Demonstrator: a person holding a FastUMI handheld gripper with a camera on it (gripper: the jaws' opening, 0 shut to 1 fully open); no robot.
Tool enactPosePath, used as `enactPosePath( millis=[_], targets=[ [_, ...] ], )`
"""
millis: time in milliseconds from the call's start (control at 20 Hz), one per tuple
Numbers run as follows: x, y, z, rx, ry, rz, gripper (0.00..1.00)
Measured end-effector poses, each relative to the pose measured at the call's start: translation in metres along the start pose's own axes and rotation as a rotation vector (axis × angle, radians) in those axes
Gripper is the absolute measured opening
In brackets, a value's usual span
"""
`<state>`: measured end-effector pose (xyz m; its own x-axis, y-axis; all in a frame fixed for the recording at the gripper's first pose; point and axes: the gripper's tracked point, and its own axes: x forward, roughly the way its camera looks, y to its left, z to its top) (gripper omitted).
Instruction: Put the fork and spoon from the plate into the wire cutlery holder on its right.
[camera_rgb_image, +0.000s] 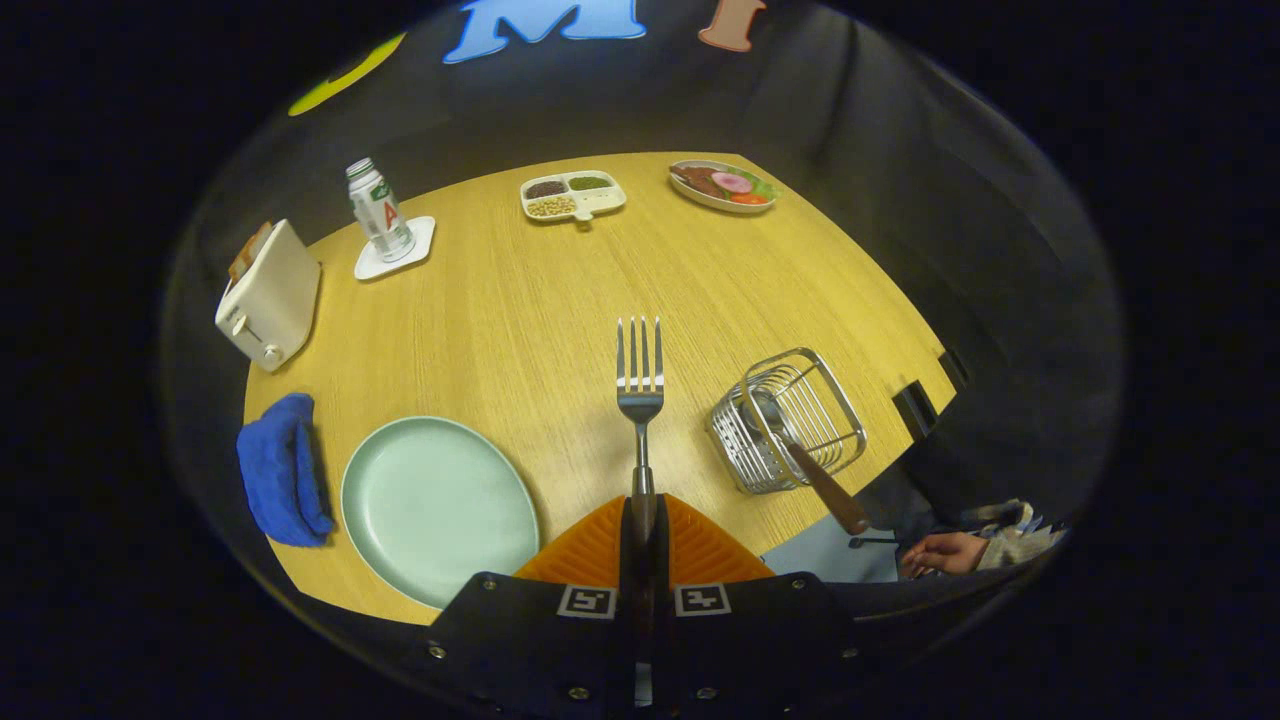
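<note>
I have the gripper (641, 530) clamped on the fork's (640, 385) slim handle, its silver tines pointing to 12 o'clock, above the table (520, 300) between plate (438, 508) and wire cutlery holder (790, 420).

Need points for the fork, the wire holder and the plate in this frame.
fork (640, 395): gripper view, on the neck just below the tines; handle clamped in the hand-held gripper (641, 520).
wire holder (800, 400): gripper view, on its far wire wall.
plate (440, 505): gripper view, on its bare middle.

Screwed dark hand-held gripper (641, 520), square markers
</note>
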<state>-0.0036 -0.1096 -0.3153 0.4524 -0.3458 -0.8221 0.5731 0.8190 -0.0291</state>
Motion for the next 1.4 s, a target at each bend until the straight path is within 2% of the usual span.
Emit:
enactPosePath(
  millis=[400,800,950,1250,1300,1400],
  targets=[
    [0.001,-0.039,0.0,0.246,0.056,-0.025,0.07],
    [0.008,-0.054,-0.012,0.392,0.168,-0.02,0.07],
    [0.01,-0.054,-0.011,0.397,0.196,-0.004,0.07],
    [0.014,-0.065,-0.015,0.353,0.248,-0.034,0.07],
    [0.013,-0.069,-0.014,0.346,0.247,-0.046,0.1],
    [0.011,-0.067,-0.009,0.354,0.243,-0.042,0.11]
  ],
)
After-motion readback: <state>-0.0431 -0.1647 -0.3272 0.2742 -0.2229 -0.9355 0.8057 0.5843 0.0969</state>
